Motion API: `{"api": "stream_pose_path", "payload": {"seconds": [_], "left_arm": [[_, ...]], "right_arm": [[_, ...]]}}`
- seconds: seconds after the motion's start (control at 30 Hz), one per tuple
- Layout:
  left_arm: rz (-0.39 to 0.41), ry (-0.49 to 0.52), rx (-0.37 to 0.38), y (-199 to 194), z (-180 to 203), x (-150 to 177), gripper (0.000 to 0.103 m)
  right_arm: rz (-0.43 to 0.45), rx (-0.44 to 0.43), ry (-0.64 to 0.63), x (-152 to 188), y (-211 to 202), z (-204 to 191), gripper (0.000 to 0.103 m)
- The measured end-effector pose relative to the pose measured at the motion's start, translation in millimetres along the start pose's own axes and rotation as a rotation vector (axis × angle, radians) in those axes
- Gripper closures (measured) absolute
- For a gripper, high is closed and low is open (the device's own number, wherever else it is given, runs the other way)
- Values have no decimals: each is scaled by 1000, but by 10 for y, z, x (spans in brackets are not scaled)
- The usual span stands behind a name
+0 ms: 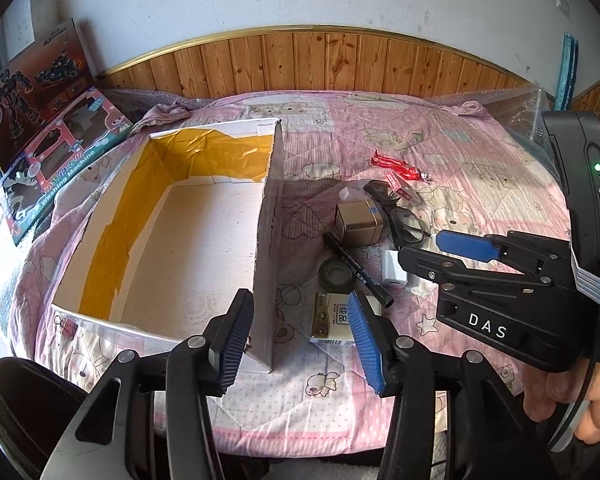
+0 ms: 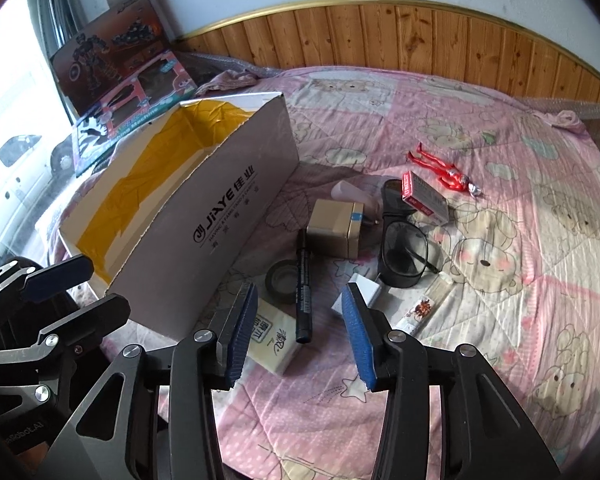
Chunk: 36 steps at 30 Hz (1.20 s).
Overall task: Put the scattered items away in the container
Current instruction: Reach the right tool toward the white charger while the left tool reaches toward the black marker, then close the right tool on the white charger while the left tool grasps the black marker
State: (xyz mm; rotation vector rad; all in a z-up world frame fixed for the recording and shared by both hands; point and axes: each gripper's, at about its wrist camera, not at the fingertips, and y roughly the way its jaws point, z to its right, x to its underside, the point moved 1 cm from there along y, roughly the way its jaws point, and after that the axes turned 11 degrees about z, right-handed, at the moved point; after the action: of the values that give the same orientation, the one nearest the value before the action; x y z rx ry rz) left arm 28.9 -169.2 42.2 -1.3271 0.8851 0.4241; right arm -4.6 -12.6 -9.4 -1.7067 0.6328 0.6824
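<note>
A white cardboard box (image 1: 188, 236) (image 2: 204, 216), lined with yellow tape, stands empty on the pink bedspread. Right of it lie a black marker (image 1: 356, 268) (image 2: 303, 292), a dark tape roll (image 2: 282, 280), a tissue pack (image 1: 332, 320) (image 2: 274, 338), a small brown box (image 1: 358, 222) (image 2: 334, 226), black glasses (image 2: 402, 252), a white charger (image 2: 362, 292), a red-and-white packet (image 2: 424, 198) and a red figure (image 1: 396, 166) (image 2: 444, 170). My left gripper (image 1: 300, 340) (image 2: 88, 292) is open at the box's near right corner. My right gripper (image 2: 300, 338) (image 1: 432, 254) is open over the marker and tissue pack, holding nothing.
Two toy boxes (image 1: 48, 120) lean on the wall at the back left. A wood-panelled wall (image 1: 320, 64) runs behind the bed. Bubble wrap (image 1: 512, 104) lies at the far right corner. A hand (image 1: 572, 400) holds the right gripper. A printed sachet (image 2: 420, 312) lies near the charger.
</note>
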Motion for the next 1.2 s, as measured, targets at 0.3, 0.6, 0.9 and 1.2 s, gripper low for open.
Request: {"api": "stream_pose_path", "payload": {"seconds": [0.3,0.6,0.9,1.2], "left_arm": [[15,-52,97,54,8,-16,45],[-32,-18,200,289,283,69,42],[-85,-21,236,566,430,190,42],[-117,-94,222,1059,475,82,42]], "right_arm": [[-50,24,-17,-91,91,354,50],[-176,18,109,82,580,752,50],[-273,-15,145,234,1069,675,51],[-252,34,135,198,929,901,67]]}}
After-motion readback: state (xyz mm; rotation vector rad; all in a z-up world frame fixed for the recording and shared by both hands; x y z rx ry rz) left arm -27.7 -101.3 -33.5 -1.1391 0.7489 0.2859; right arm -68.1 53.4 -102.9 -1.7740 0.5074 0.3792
